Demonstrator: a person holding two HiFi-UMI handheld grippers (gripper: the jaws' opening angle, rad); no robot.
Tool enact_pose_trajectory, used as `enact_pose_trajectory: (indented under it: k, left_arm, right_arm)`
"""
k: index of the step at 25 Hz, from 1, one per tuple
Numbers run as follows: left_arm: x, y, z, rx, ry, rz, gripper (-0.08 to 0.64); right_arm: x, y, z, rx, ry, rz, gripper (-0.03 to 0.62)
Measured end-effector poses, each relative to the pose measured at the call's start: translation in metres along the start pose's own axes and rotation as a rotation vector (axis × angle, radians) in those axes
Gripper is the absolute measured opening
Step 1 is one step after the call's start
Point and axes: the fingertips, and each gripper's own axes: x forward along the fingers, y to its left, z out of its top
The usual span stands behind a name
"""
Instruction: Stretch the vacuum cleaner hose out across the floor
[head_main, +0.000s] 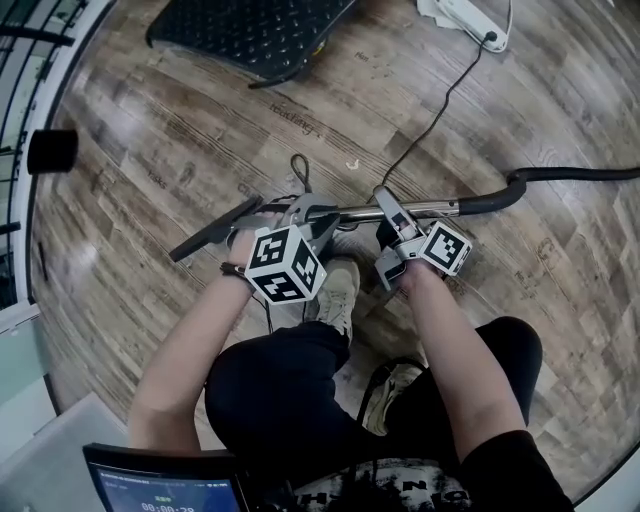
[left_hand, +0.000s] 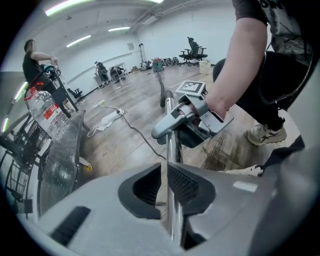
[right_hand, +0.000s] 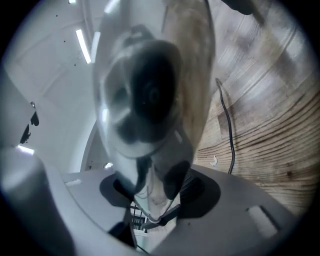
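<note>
The vacuum's chrome tube (head_main: 350, 212) lies across the wood floor in front of my knees. A black flat nozzle (head_main: 210, 232) is at its left end, and the black hose (head_main: 580, 173) runs off to the right. My left gripper (head_main: 312, 215) is shut on the tube, which passes between its ribbed pads (left_hand: 185, 187) in the left gripper view. My right gripper (head_main: 388, 208) sits further right on the same tube. In the right gripper view the blurred shiny tube (right_hand: 150, 100) stands between its jaws (right_hand: 152, 197) with a dark gap beside it.
A white power strip (head_main: 475, 18) lies at the far right, and its thin cord (head_main: 440, 105) trails toward the tube. A black mat (head_main: 250, 30) lies at the top. A black cylinder (head_main: 52, 150) is by the left wall. My shoes (head_main: 340, 290) are under the tube. Water bottles (left_hand: 47, 112) stand at left.
</note>
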Motion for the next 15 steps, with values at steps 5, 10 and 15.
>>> enact_pose_trajectory:
  k: [5,10,15]
  left_arm:
    - [0.001,0.008,0.006,-0.032,-0.013,0.017,0.035]
    - [0.004,0.007,0.014,-0.044,-0.026,0.010,0.031]
    - [0.009,0.005,0.024,-0.024,-0.038,-0.013,0.029]
  right_arm:
    - [-0.032,-0.030,-0.013,0.019,0.067,-0.171,0.242]
    - [-0.072,-0.057,-0.023,0.090,0.051,-0.343,0.245]
    - [-0.099,-0.061,-0.025,0.156,0.037,-0.480,0.267]
